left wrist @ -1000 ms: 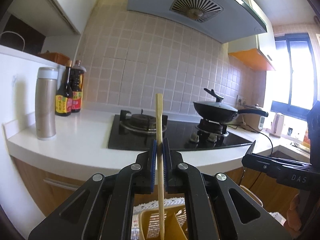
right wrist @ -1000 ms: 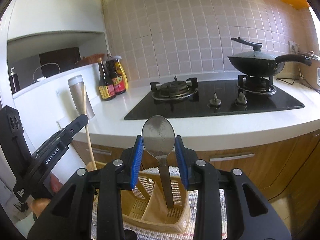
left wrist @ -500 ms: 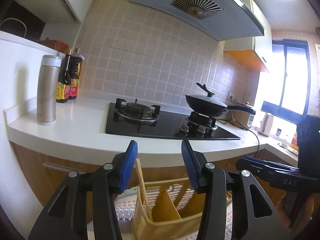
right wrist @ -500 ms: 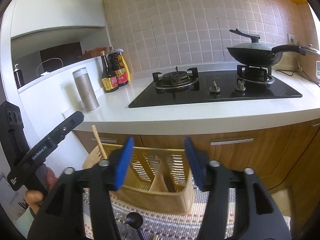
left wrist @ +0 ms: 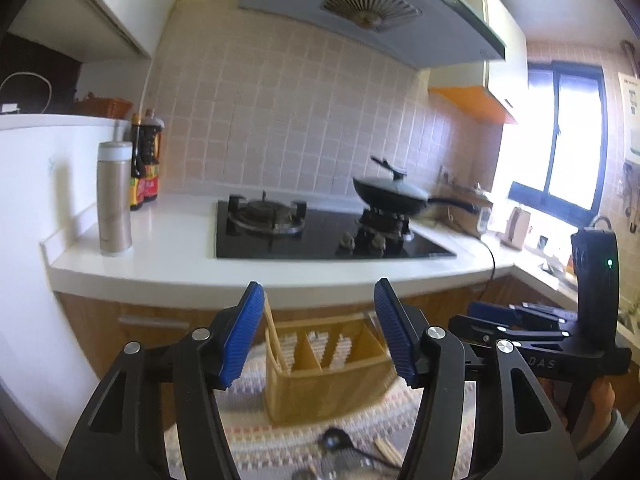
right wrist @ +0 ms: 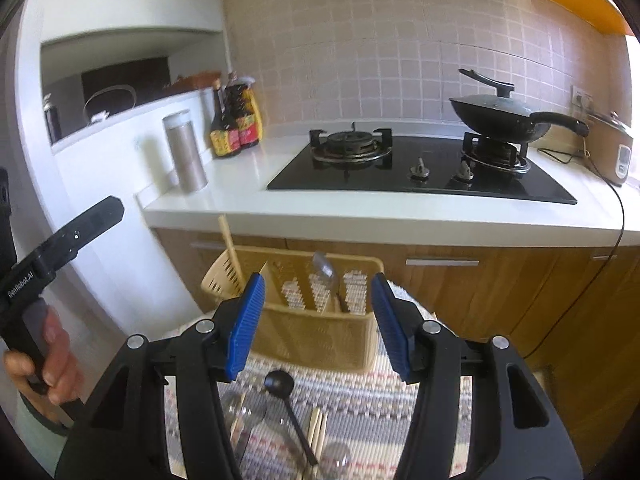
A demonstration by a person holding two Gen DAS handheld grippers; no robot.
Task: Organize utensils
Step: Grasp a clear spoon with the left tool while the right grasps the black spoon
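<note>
Two grippers: the left gripper (left wrist: 318, 330) and right gripper (right wrist: 316, 322) both hold their blue-padded jaws spread wide, gripping nothing. One yellow utensil caddy (right wrist: 316, 336) stands on a woven mat (right wrist: 360, 396) below the counter, holding one wooden chopstick (right wrist: 230, 248) in its left compartment and one metal spoon (right wrist: 326, 270) in a middle compartment. On the mat lie one black ladle (right wrist: 286, 400) and two chopsticks (right wrist: 318, 436). Counter: one steel flask (right wrist: 186, 152), two sauce bottles (right wrist: 234, 124), one lidded wok (right wrist: 504, 118). Legible: "GenRobot.AI" on the left gripper's handle, "DAS" on the right's.
</note>
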